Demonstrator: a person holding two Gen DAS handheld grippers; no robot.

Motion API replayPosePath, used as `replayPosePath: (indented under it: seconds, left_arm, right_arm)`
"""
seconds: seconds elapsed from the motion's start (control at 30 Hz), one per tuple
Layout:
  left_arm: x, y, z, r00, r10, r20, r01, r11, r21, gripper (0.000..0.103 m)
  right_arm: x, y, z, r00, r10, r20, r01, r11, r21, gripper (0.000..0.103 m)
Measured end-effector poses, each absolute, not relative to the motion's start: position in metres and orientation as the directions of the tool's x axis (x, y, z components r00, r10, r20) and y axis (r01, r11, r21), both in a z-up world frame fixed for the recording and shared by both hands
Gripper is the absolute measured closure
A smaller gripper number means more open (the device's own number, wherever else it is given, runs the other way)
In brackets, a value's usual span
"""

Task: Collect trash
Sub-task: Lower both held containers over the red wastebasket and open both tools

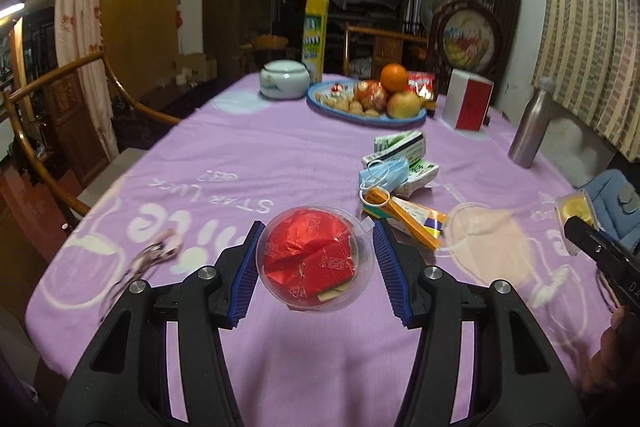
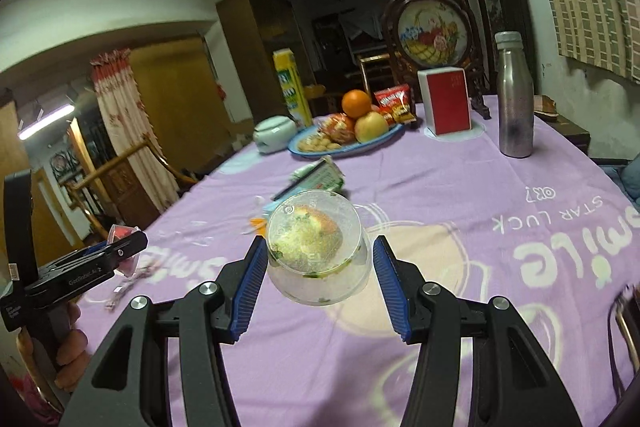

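My left gripper is shut on a clear round plastic container stuffed with crumpled red paper, held above the purple tablecloth. My right gripper is shut on a clear plastic cup with food leftovers inside, also off the table. Each blue pad presses a side of its container. On the cloth ahead lies a pile of litter: green cartons, a blue face mask and an orange box. A small pinkish wrapper lies blurred at the left.
At the far end stand a blue fruit plate, a ceramic pot, a tall yellow box and a red-and-white box. A steel bottle stands at the right. A wooden chair flanks the left edge.
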State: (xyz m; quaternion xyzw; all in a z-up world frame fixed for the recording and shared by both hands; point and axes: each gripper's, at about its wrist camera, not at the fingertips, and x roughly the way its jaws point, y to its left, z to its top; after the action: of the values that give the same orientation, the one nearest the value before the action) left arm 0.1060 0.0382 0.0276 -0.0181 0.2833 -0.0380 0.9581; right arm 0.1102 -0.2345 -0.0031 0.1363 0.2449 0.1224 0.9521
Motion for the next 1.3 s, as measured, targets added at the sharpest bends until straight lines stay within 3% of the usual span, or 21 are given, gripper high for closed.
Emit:
replayPosePath:
  seconds: [0.27, 0.47, 0.83, 0.93, 1.0, 1.03, 1.3]
  left_arm:
    - [0.031, 0.082, 0.039, 0.871, -0.01, -0.491, -0.025, 0.998, -0.065, 0.048]
    - [-0.016, 0.129, 0.025, 0.855, 0.096, -0.509, -0.142, 0.989, -0.052, 0.048]
    - [-0.075, 0.233, -0.055, 0.673, 0.293, -0.679, -0.393, 0.919, 0.007, 0.048]
    - [-0.078, 0.254, -0.087, 0.595, 0.277, -0.754, -0.426, 0.905, -0.004, 0.047]
    - [-0.076, 0.261, -0.104, 0.549, 0.258, -0.795, -0.436, 0.9, -0.009, 0.027]
    - [-0.077, 0.264, -0.11, 0.536, 0.253, -0.805, -0.442, 0.897, -0.012, 0.023]
    - [-0.079, 0.284, -0.102, 0.556, 0.351, -0.753, -0.525, 0.851, 0.009, 0.009]
  right_arm:
    - [0.063, -0.214, 0.01, 0.841, 0.384, -0.381, -0.258, 0.904, 0.34, 0.049]
    - [0.044, -0.181, 0.008, 0.796, 0.465, -0.387, -0.352, 0.877, 0.329, 0.049]
    - [0.023, -0.111, 0.002, 0.695, 0.562, -0.448, -0.49, 0.826, 0.278, 0.049]
    - [0.022, -0.089, 0.0, 0.663, 0.581, -0.472, -0.522, 0.811, 0.265, 0.049]
    - [0.019, -0.073, -0.003, 0.635, 0.598, -0.489, -0.549, 0.795, 0.261, 0.049]
    - [0.017, -0.066, -0.003, 0.621, 0.606, -0.497, -0.561, 0.786, 0.259, 0.049]
    - [-0.002, 0.001, -0.017, 0.459, 0.683, -0.568, -0.694, 0.675, 0.249, 0.049]
